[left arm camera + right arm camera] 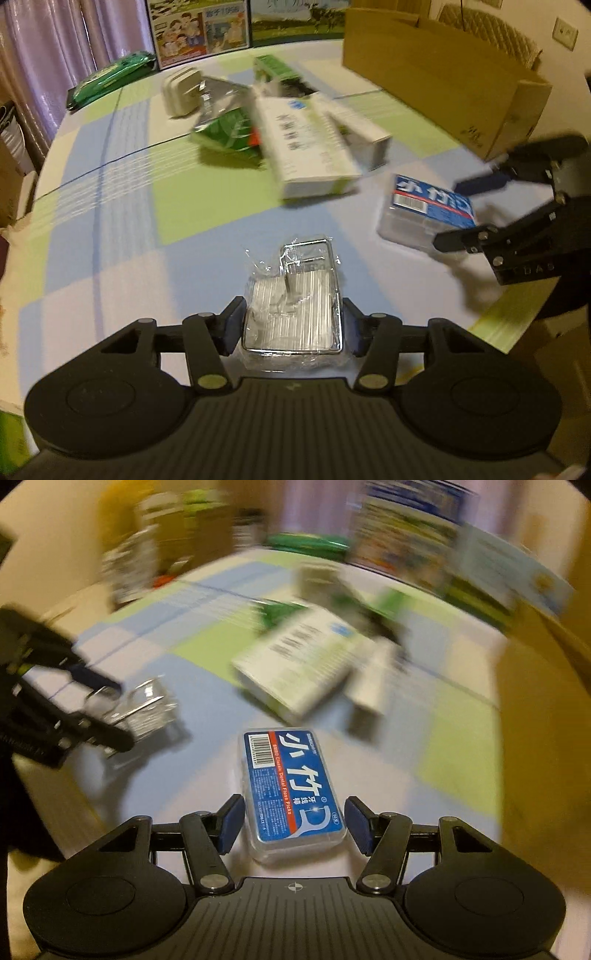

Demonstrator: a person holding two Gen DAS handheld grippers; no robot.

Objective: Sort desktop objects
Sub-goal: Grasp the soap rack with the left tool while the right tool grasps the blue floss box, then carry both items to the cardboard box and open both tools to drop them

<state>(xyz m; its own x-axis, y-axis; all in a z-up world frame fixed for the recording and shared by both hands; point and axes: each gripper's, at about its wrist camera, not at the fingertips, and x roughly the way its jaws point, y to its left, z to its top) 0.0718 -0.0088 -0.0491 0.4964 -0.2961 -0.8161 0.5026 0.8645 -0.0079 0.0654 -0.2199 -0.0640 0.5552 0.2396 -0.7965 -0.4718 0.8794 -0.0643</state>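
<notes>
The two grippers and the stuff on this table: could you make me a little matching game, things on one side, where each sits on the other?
Things:
1. clear wrapped packet
2. floss pick box
3. cardboard box
4. green pouch

Places:
A. far table edge, near the curtain
B. between the right gripper fingers
C. between the left gripper fingers
D. standing open behind the pile

Pairs: 1-C, 2-B, 3-D, 4-A

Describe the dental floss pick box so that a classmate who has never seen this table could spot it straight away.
On the checked blue-and-green tablecloth, look near the tall cardboard box, where the right gripper is. Between its fingers lies the floss box, a flat clear plastic case. Only it carries a blue label with a red stripe and a barcode.
</notes>
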